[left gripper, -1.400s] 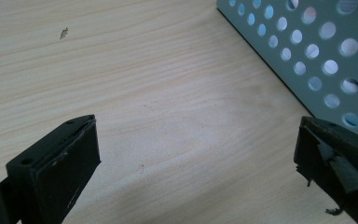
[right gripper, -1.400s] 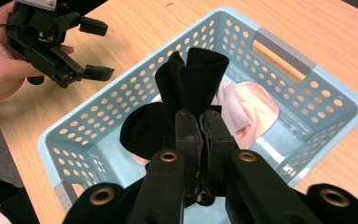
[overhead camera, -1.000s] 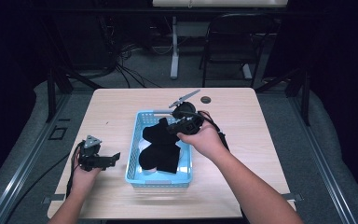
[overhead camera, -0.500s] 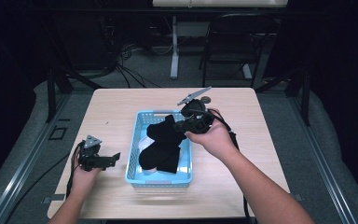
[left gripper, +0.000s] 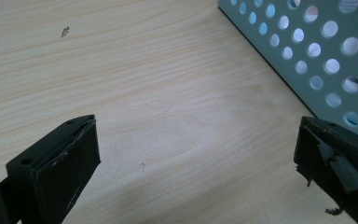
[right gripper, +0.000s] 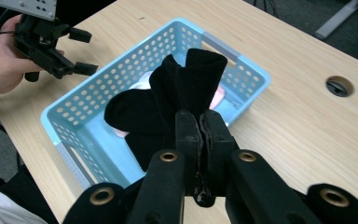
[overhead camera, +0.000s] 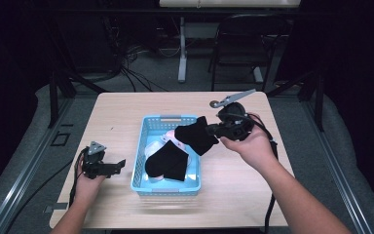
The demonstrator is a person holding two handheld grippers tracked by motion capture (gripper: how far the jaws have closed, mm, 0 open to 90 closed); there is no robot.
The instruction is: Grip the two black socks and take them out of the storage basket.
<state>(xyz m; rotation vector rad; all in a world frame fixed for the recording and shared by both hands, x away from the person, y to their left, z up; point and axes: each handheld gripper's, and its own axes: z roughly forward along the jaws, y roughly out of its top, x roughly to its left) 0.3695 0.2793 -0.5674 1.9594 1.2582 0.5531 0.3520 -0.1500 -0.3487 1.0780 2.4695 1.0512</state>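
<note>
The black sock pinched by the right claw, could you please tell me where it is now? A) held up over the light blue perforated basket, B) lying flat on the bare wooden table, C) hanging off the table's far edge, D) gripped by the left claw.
A: the right claw is shut on the black sock, held up above the light blue perforated plastic basket.

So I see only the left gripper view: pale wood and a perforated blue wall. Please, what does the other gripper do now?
Observer: The right gripper is shut on a black fabric sock, lifted over the light blue perforated plastic basket.
Operator: Is the basket empty then?
Observer: No. Another black sock lies inside it, on something pale pink.
Operator: And my left gripper?
Observer: The left gripper is open, beside the basket, holding nothing.
</note>
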